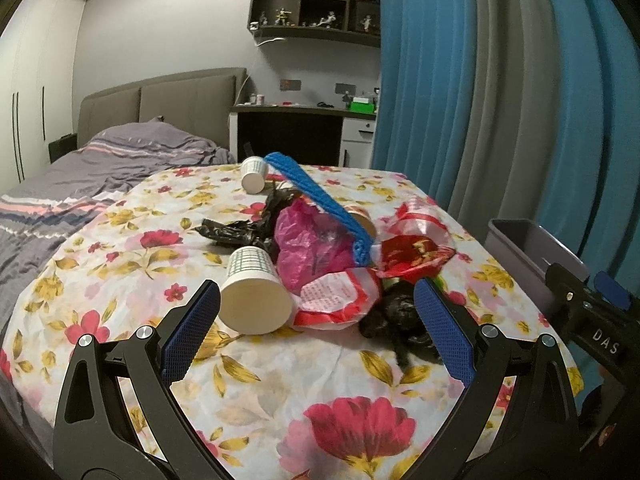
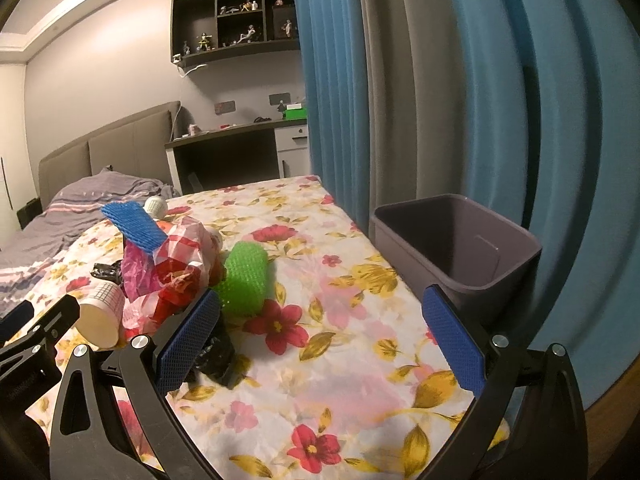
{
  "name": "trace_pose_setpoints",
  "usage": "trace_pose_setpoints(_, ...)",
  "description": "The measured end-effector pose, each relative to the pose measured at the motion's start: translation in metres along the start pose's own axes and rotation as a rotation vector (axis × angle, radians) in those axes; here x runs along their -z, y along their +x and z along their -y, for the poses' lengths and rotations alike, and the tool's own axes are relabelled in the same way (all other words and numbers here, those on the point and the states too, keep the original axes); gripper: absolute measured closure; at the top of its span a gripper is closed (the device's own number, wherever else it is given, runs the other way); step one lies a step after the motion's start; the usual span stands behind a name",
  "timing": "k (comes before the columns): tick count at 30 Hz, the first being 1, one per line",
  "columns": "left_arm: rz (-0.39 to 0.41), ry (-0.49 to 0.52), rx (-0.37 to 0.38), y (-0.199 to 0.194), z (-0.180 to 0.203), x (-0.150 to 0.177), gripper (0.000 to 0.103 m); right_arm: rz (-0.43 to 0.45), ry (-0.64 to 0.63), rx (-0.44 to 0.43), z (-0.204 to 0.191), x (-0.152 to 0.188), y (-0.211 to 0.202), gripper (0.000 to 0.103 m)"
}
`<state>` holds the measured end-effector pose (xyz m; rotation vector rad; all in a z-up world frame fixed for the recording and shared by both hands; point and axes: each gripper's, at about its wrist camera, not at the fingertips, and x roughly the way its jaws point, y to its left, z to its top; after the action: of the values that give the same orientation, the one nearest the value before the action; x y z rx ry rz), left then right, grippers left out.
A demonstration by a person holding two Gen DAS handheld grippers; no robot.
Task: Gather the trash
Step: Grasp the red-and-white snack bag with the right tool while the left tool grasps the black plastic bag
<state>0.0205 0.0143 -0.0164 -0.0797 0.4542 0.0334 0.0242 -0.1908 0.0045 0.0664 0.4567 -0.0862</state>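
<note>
A trash pile lies on the floral tablecloth (image 1: 280, 376). It holds a near paper cup on its side (image 1: 256, 292), a far paper cup (image 1: 253, 174), a pink bag (image 1: 312, 248), a blue foam net (image 1: 320, 204), red-white wrappers (image 1: 416, 248) and black bags (image 1: 396, 316). A green foam net (image 2: 245, 276) shows in the right wrist view. My left gripper (image 1: 318, 300) is open and empty, just short of the near cup and black bag. My right gripper (image 2: 322, 316) is open and empty over bare cloth, right of the pile. A grey bin (image 2: 460, 256) stands at the table's right edge.
Blue and grey curtains (image 1: 500, 100) hang behind the bin. A bed with grey bedding (image 1: 92, 168) lies to the left, beyond the table. A desk (image 1: 300, 120) and wall shelves (image 1: 316, 4) stand at the back. The right gripper's body (image 1: 592, 320) shows at the right of the left wrist view.
</note>
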Motion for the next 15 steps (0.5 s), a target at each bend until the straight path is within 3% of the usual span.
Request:
trace_pose_setpoints(9, 0.020, -0.038, -0.071, 0.014, -0.031, -0.002, 0.007, -0.030, -0.038, -0.137, -0.038, -0.003, 0.034, 0.005)
trace_pose_setpoints(15, 0.026, -0.086, -0.109, 0.017, -0.057, -0.006, 0.007, -0.045, -0.054, -0.218, -0.060, -0.010, 0.060, 0.013)
